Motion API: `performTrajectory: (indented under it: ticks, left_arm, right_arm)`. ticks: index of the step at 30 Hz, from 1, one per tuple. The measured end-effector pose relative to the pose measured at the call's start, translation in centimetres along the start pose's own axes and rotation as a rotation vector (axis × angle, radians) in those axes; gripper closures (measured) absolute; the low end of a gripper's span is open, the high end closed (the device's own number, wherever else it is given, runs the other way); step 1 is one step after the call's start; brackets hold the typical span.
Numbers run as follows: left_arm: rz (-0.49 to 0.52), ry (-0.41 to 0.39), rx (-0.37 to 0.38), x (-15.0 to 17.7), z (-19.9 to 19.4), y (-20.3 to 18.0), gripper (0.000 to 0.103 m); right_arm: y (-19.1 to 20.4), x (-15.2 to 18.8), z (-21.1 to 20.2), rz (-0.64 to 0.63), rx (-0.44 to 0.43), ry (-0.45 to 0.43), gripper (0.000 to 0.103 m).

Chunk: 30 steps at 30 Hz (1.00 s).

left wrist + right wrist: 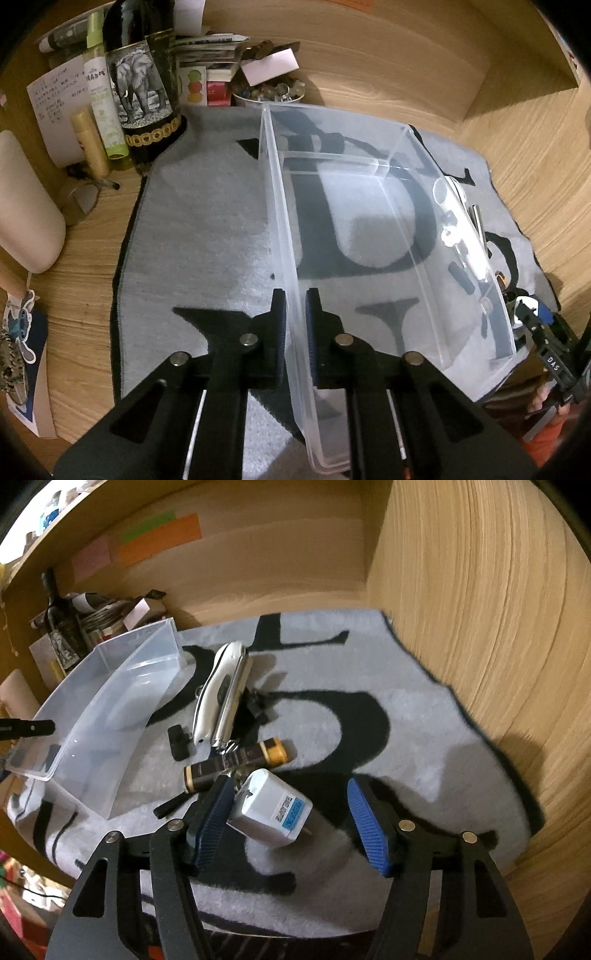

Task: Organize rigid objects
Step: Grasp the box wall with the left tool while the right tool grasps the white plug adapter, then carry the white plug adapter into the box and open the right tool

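A clear plastic bin [369,221] lies on a grey mat with black letters [207,236]. My left gripper [294,317] is shut on the bin's near left wall. The bin also shows in the right wrist view [110,686], at the left. My right gripper [291,819] is open around a white charger cube [269,812] that rests on the mat, near the left finger. Beyond it lie a dark tube with a gold cap [236,764], a white hair clipper [218,690], a silver tool [232,705] and small black parts [179,742].
A dark bottle with an elephant label [144,85], tubes, papers and a bowl of marbles [269,92] crowd the back left. Wooden walls close the back and right [480,627]. Sticky notes [159,539] hang on the back wall.
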State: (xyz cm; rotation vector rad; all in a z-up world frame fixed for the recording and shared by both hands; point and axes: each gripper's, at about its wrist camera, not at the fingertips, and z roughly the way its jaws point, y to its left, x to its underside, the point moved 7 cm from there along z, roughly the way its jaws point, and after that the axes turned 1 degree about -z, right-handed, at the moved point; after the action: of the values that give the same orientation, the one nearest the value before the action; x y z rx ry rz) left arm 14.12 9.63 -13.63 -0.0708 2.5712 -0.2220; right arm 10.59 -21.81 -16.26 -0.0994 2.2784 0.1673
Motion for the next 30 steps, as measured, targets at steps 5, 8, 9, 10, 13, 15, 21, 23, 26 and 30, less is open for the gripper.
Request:
performTrajectory:
  ticks: [5, 8, 9, 10, 13, 15, 21, 23, 26, 30]
  left_arm:
    - [0.004, -0.005, -0.003, -0.1, 0.0, 0.1, 0.092]
    - [0.002, -0.006, -0.003, 0.0, 0.0, 0.0, 0.092]
    - [0.004, -0.007, -0.003, 0.0, 0.0, 0.0, 0.092]
    - [0.004, -0.007, -0.003, 0.0, 0.0, 0.0, 0.092]
    - [0.004, -0.009, -0.003, 0.0, 0.0, 0.1, 0.092]
    - [0.003, -0.008, -0.002, 0.1, 0.0, 0.0, 0.092]
    - [0.004, -0.011, 0.003, 0.0, 0.0, 0.0, 0.092]
    - [0.003, -0.013, 0.004, 0.1, 0.1, -0.1, 0.092]
    - [0.004, -0.013, 0.005, 0.0, 0.0, -0.1, 0.092]
    - [0.006, -0.014, 0.007, 0.0, 0.1, -0.1, 0.092]
  right_arm:
    - [0.8, 0.3, 1.1, 0.016, -0.055, 0.042, 0.054]
    - [1.3, 0.6, 1.4, 0.024, -0.089, 0.061, 0.063]
    - [1.3, 0.6, 1.3, 0.022, -0.083, 0.057, 0.063]
    - [1.3, 0.5, 1.3, 0.023, -0.083, 0.056, 0.063]
    - [1.1, 0.2, 0.9, 0.031, -0.083, 0.045, 0.072]
    - [0.9, -0.3, 0.5, 0.040, -0.078, 0.028, 0.075]
    - [0.7, -2.0, -0.3, 0.031, -0.071, -0.021, 0.076]
    - [0.8, -2.7, -0.5, 0.014, -0.059, -0.039, 0.076]
    - [1.5, -4.1, -0.8, -0.009, -0.066, -0.065, 0.076]
    - [3.4, -6.7, -1.2, -0.058, -0.094, -0.112, 0.076]
